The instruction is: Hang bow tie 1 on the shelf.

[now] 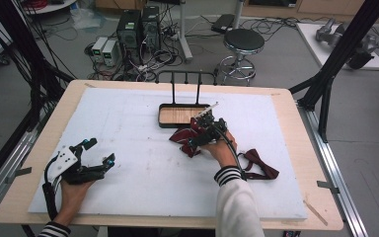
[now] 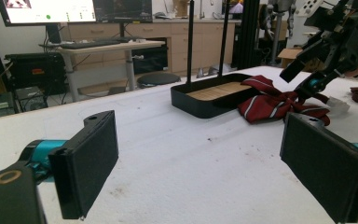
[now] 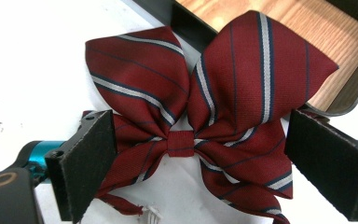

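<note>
Jaws of the left gripper (image 1: pixel 97 152) are standing wide apart, resting low over the white mat (image 1: pixel 128 148). Right gripper (image 3: pixel 200 154) is hovering, jaws spread, straddling the striped bow tie (image 3: pixel 205 112) lying beside the black tray (image 1: pixel 177 116).

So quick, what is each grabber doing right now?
Left gripper: open, holding nothing, resting on the table.
Right gripper: open, jaws either side of the striped bow tie, not squeezing it.
</note>
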The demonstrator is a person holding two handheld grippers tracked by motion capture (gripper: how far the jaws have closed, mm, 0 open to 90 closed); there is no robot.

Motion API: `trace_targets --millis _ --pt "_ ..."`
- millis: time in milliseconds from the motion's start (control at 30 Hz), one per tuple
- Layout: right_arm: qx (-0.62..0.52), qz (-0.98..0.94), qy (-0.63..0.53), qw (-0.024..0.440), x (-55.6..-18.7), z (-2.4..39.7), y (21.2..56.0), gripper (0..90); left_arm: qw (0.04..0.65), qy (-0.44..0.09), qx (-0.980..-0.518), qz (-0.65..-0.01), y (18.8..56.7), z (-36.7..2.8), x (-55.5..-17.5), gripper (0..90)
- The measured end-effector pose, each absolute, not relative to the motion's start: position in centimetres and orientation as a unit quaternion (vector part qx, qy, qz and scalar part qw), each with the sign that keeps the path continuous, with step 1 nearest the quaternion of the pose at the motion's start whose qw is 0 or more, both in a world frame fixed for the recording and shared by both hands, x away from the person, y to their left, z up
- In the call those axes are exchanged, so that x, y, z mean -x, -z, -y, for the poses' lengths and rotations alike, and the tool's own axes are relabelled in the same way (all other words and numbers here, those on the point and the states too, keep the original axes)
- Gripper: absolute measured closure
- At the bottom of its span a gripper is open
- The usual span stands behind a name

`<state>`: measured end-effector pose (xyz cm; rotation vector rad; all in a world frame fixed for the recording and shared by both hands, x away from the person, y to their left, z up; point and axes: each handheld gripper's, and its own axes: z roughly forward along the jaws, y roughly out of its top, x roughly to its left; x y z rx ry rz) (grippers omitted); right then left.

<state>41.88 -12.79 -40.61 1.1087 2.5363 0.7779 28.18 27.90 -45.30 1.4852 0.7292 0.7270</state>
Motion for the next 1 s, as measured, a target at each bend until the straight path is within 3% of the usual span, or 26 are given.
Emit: trace_targets --millis 500,1000 --pt "-0.405 -0.874 -0.244 0.114 -42.6 12.4 41.0 15.3 0.619 -0.315 -0.646 -0.316 45.3 -27.9 -28.2 11.8" --pt "-0.411 -0.88 -0.217 0.097 -43.0 11.4 41.4 30.5 0.619 -0.315 -0.647 -0.316 45.3 -27.9 -28.2 11.7"
